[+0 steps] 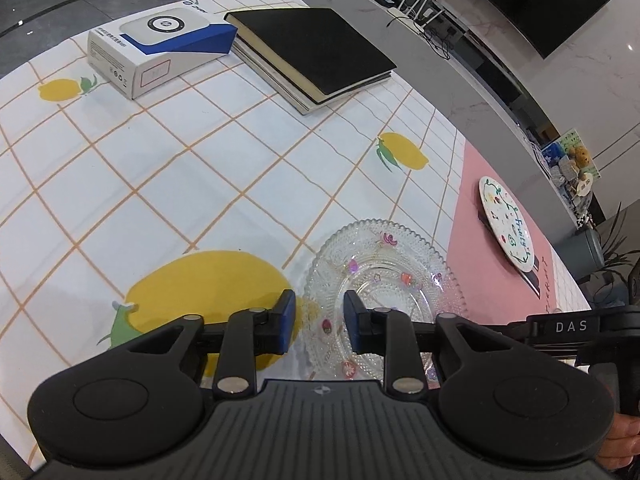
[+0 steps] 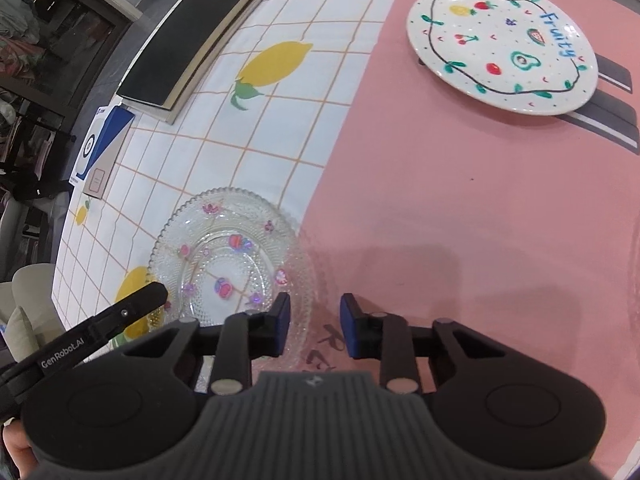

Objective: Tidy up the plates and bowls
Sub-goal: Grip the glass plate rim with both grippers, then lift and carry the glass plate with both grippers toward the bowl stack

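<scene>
A clear beaded glass plate (image 1: 384,292) with small coloured stickers lies flat where the lemon tablecloth meets the pink cloth. My left gripper (image 1: 320,326) straddles its left rim: one blue pad sits outside the plate, the other over the glass, with a gap still showing. My right gripper (image 2: 315,326) straddles the right rim of the same glass plate (image 2: 224,252) in the same way, and its outer pad is over the pink cloth. A white plate (image 2: 500,44) painted with fruit and the word "Fruity" rests farther off on the pink cloth, also visible as the white plate (image 1: 506,224) at the right.
A black notebook (image 1: 312,48) on a thinner book and a white-and-blue box (image 1: 160,48) lie at the far side of the lemon tablecloth (image 1: 180,168). The pink cloth (image 2: 440,200) has grey stripes under the white plate. A grey counter runs behind the table.
</scene>
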Demonstrator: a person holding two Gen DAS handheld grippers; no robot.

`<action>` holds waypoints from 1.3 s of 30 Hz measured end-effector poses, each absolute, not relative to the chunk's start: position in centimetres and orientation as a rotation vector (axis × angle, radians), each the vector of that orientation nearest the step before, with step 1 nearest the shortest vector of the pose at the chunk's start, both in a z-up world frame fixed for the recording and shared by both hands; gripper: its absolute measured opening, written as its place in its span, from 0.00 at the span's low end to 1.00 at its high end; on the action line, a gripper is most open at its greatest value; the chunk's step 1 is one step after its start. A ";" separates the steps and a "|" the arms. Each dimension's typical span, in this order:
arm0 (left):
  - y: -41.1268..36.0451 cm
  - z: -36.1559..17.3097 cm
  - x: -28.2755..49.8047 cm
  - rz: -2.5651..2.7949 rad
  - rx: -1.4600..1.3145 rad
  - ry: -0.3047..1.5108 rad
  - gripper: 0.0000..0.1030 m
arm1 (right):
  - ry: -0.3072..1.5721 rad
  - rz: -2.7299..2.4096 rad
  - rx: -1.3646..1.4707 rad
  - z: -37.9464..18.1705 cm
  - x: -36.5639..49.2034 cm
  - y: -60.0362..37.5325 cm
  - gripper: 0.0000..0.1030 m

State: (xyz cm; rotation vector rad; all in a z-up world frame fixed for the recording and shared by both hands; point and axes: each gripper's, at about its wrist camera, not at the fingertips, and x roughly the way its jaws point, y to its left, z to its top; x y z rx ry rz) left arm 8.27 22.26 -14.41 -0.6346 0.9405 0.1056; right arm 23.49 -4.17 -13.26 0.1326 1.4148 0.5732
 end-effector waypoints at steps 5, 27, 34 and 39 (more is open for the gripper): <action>22.2 -14.5 8.3 0.123 -0.629 0.942 0.12 | 1.438 0.582 0.207 -14.0 23.6 -4.3 0.10; 18.0 -8.6 6.7 0.065 -0.663 0.863 0.10 | 1.283 0.509 0.406 -7.1 20.4 -11.8 0.05; 13.3 -3.2 6.3 -0.025 -0.604 0.794 0.09 | 1.163 0.471 0.507 -2.2 17.5 -18.3 0.05; 7.8 -1.3 6.0 -0.121 -0.555 0.803 0.08 | 1.108 0.393 0.578 -0.9 14.4 -24.9 0.05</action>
